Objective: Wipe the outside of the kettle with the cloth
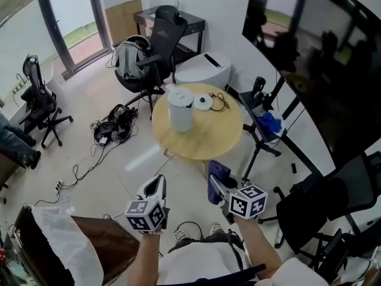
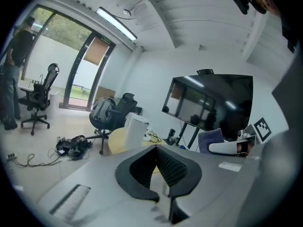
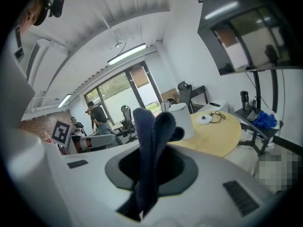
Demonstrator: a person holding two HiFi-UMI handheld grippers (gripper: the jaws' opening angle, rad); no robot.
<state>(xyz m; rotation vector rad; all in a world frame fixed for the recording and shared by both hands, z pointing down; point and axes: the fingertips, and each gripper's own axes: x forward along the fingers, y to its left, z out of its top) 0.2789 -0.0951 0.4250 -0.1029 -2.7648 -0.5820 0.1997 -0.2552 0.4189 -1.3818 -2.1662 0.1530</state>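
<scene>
A white kettle (image 1: 180, 109) stands upright on the round wooden table (image 1: 208, 137), with its round base (image 1: 203, 102) beside it. The kettle (image 2: 135, 131) shows far off in the left gripper view, and the kettle (image 3: 182, 120) appears behind the cloth in the right gripper view. Both grippers are well short of the table. My right gripper (image 1: 215, 186) is shut on a dark blue cloth (image 1: 218, 172), and the folded cloth (image 3: 152, 150) stands up between its jaws. My left gripper (image 1: 157, 186) is shut with nothing in it.
A black office chair (image 1: 159, 43) with a grey backpack (image 1: 128, 58) stands behind the table. Cables (image 1: 113, 127) lie on the floor at its left. A stand with a blue item (image 1: 269, 123) is at the table's right, and a black chair (image 1: 333, 198) is at my right.
</scene>
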